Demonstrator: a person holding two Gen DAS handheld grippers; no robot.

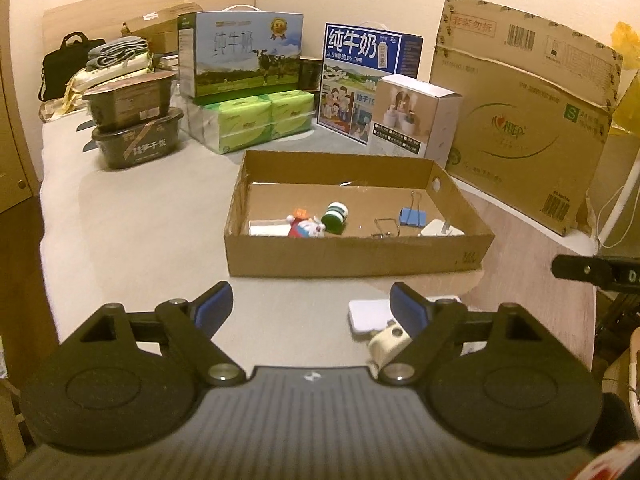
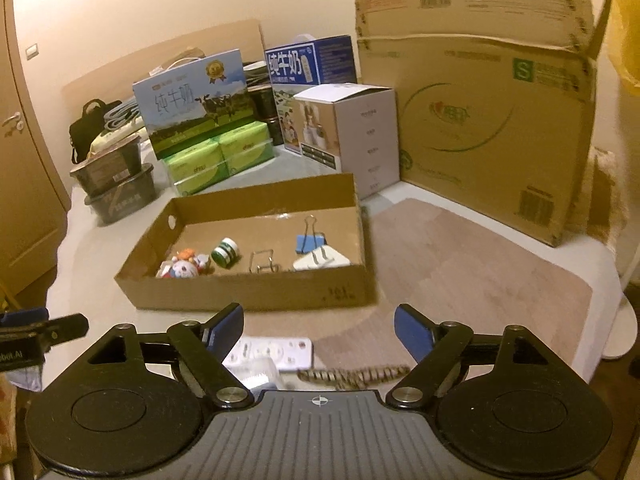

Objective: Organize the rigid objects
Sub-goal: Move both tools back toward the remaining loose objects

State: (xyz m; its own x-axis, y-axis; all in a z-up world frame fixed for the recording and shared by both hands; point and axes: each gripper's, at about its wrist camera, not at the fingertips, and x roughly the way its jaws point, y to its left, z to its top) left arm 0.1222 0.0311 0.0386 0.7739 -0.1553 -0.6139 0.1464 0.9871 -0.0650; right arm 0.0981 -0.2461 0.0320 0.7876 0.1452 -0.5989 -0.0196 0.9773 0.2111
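Observation:
A shallow cardboard tray (image 1: 352,256) (image 2: 256,292) sits on the table. Inside lie a cartoon figurine (image 1: 306,229) (image 2: 182,269), a green-and-white bottle (image 1: 335,216) (image 2: 226,253), a blue binder clip (image 1: 412,216) (image 2: 311,242), a wire clip (image 1: 386,227) (image 2: 262,262) and a white plug adapter (image 1: 442,229) (image 2: 322,261). My left gripper (image 1: 311,308) stands open in front of the tray with nothing between its fingers. My right gripper (image 2: 319,330) is open too, also with nothing in it. A white power strip (image 2: 276,352) (image 1: 370,316) lies just below the right gripper's left finger, beside a braided cord (image 2: 356,374).
Milk cartons (image 1: 240,54), green tissue packs (image 1: 252,120), stacked dark food tubs (image 1: 134,128), a white product box (image 1: 416,114) and a big cardboard box (image 1: 524,132) line the back. A wood-grain mat (image 2: 460,272) lies right of the tray.

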